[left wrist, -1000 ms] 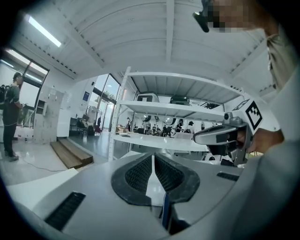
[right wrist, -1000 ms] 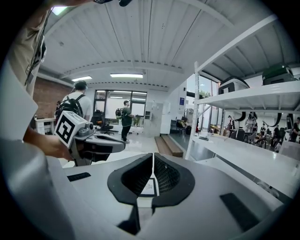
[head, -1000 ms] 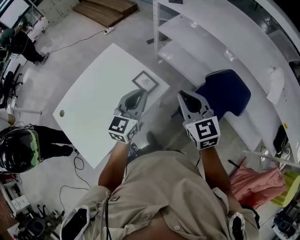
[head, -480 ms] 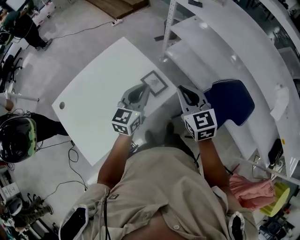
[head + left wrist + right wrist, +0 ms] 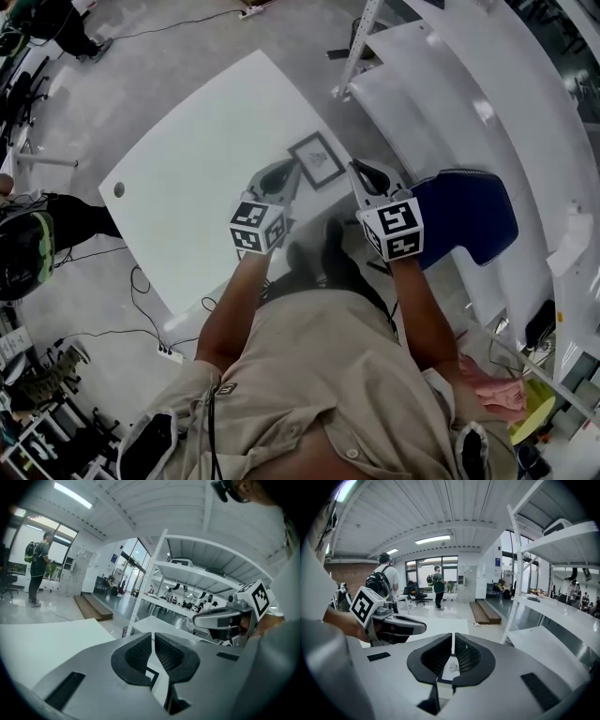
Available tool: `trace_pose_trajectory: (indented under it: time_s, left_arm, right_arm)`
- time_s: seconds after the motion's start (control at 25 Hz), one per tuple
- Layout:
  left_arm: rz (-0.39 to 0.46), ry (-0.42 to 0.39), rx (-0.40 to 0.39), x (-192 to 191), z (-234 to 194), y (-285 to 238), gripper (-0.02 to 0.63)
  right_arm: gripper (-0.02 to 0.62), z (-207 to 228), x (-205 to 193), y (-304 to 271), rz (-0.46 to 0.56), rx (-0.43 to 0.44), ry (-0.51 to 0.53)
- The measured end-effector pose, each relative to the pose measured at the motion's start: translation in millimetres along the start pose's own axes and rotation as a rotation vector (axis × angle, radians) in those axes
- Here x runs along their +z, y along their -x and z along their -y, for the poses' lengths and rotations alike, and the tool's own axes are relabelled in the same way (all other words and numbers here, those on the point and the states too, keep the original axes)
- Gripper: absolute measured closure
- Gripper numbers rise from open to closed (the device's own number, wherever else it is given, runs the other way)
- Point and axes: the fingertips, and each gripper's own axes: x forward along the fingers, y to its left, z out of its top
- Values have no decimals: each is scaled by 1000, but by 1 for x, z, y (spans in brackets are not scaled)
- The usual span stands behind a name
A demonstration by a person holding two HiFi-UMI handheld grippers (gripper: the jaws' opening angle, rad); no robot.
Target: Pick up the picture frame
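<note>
A small dark-rimmed picture frame [image 5: 317, 159] with a pale print lies flat near the right edge of the white table [image 5: 197, 187]. My left gripper [image 5: 292, 170] hovers just left of the frame's near corner, jaws shut and empty. My right gripper [image 5: 355, 172] hangs just right of the frame, past the table's edge, also shut on nothing. In the left gripper view a corner of the frame [image 5: 150, 673] shows under the closed jaws [image 5: 153, 637]. The right gripper view shows the frame's print [image 5: 452, 667] below its closed jaws [image 5: 453, 637].
White shelving [image 5: 450, 84] runs along the right. A blue chair [image 5: 469, 216] stands beside the table's right corner. A person in a helmet [image 5: 23, 253] is at the left, with cables [image 5: 141, 281] on the floor. The table has a round hole [image 5: 119, 189].
Both grippers have moved forward to either side of the picture frame. Their jaws stay shut. The frame has not moved on the table.
</note>
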Motion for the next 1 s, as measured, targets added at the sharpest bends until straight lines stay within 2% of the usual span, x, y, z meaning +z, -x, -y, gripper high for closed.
trace_pose_trajectory:
  time_s: [0.4, 1.0]
  left_arm:
    - [-130, 166, 118, -64, -46, -43, 577]
    - [-279, 270, 229, -141, -79, -97, 575]
  right_arm:
    - [566, 20, -55, -84, -142, 149, -28]
    - [566, 44, -146, -161, -314, 281, -65]
